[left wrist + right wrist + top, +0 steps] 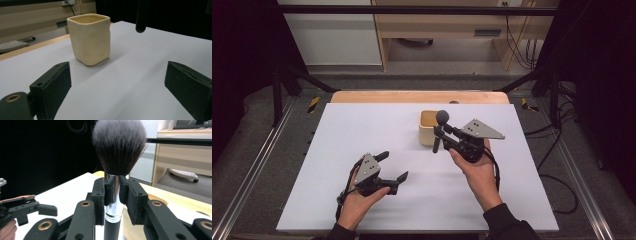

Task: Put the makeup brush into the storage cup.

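A: Brush [117, 167] upright, clamped in right gripper [443, 136] beside cream cup [428, 128]; its handle tip seems off the table [362, 130].
B: Left gripper [392, 167] gapes empty, well apart.

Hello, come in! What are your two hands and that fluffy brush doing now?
Right tool shut on the black-handled, silver-collared fluffy brush, upright beside the cream square ceramic cup. Left tool open, empty, over the white table sheet. Nothing in the way.

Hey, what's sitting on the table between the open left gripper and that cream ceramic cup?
Nothing: in the left gripper view, only bare white tabletop lies between the left gripper and the cream square ceramic cup.
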{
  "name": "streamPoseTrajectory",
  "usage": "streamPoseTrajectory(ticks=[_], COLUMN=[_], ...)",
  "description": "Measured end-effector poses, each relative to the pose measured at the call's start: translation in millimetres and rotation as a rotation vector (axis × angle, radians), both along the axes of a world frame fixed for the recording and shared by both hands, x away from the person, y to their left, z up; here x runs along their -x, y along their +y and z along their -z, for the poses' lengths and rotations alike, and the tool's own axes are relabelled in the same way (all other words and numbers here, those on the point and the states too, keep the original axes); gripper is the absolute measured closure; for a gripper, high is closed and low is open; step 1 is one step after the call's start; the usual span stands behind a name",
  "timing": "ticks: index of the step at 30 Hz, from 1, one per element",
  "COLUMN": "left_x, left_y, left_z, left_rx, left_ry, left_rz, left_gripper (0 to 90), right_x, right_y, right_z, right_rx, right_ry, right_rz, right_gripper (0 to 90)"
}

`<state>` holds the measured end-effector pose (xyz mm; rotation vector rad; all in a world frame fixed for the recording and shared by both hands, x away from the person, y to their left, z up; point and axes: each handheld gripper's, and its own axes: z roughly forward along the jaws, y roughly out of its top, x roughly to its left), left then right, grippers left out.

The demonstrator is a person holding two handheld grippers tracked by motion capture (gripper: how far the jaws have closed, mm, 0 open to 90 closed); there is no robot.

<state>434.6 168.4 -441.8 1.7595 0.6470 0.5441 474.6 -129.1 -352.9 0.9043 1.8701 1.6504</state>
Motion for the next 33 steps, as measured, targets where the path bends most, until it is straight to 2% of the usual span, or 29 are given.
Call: streamPoseTrajectory(ticks=[5, 15, 20, 24, 33], left_x=[2.5, 8.1, 6.0, 5.2, 3.8], left_y=[4.9, 29.7, 42.0, 56.4, 72.9], left_z=[-0.1, 3.7, 3.0, 2.4, 6.4], left_rx=[-0.009, -0.016, 0.015, 0.047, 0.067], left_ry=[-0.014, -0.026, -0.019, -0.032, -0.056], left_rz=[0.01, 0.012, 0.001, 0.0, 0.015], left_gripper=[5.7, 4.6, 4.6, 4.6, 4.6], right_x=[-2.9, -9.8, -14.1, -16.8, -26.6], right_y=[-3.8, -4.5, -4.6, -3.2, -4.8], right_z=[-5.2, -14.4, -16.0, -19.4, -24.6], right_rx=[0.0, 0.029, 0.031, 0.022, 0.026], right_ry=[-0.004, -0.019, -0.027, -0.03, -0.037], right_rz=[0.01, 0.032, 0.044, 0.059, 0.086], right_gripper=[70.4, 70.4, 70.3, 70.4, 70.4])
